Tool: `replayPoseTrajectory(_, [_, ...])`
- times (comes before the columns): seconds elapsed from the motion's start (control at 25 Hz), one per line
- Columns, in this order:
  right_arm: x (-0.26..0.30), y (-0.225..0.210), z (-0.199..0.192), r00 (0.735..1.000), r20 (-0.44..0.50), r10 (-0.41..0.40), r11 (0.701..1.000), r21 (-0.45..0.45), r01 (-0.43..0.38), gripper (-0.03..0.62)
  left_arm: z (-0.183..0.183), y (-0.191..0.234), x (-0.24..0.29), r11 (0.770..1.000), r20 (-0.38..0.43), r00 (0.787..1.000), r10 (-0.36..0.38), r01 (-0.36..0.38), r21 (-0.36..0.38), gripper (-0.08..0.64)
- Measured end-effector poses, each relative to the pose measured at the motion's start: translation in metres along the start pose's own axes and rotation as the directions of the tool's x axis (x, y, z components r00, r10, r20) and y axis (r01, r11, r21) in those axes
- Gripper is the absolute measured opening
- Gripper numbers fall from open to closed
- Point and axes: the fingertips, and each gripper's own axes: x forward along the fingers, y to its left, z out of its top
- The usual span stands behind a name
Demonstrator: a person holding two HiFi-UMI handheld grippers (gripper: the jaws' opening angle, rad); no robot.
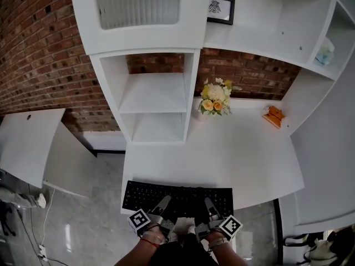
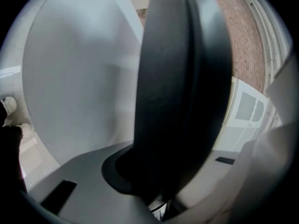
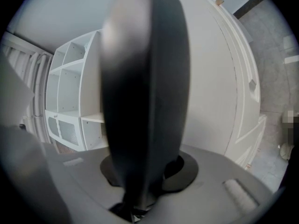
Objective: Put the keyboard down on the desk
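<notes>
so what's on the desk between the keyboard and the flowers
Nothing: in the head view that stretch of desk between the keyboard and the flowers is bare.

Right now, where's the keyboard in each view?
Head view: keyboard bottom centre, at the near edge of the desk.
Left gripper view: edge-on dark slab, centre.
Right gripper view: edge-on dark slab, centre.
Shared landmark: the white desk behind it.

Home office: desk (image 1: pixel 222 154), shelves (image 1: pixel 153 96)

White desk (image 1: pixel 244 154) — flower vase (image 1: pixel 215 101) at back, orange object (image 1: pixel 274 116) far right
</notes>
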Motion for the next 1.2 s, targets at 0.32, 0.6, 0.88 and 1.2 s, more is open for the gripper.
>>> replayPoseTrajectory(0.32, [0.024, -0.010, 0.021, 0.999, -0.022, -0.044, 0.998, 0.050, 0.045, 0.074, 0.003, 0.009, 0.033, 0.999, 0.022, 0.999, 0.032, -0.031, -0.020, 0.057])
replayPoseTrajectory(0.6, [0.061, -0.007, 0.043, 0.995, -0.071, -0.063, 0.997, 0.044, 0.067, 0.074, 0.016, 0.004, 0.069, 1.000, 0.074, 0.997, 0.005, -0.004, -0.020, 0.057])
replayPoseTrajectory(0.88, [0.087, -0.011, 0.057, 0.992, -0.099, -0.082, 0.994, 0.063, 0.089, 0.074, 0.021, 0.005, 0.092, 0.998, 0.099, 0.994, 0.051, -0.046, -0.049, 0.057])
replayPoseTrajectory(1.2, [0.101, -0.011, 0.059, 0.985, -0.117, -0.126, 0.988, 0.074, 0.135, 0.074, 0.028, 0.005, 0.100, 0.995, 0.124, 0.990, 0.071, -0.062, -0.073, 0.057])
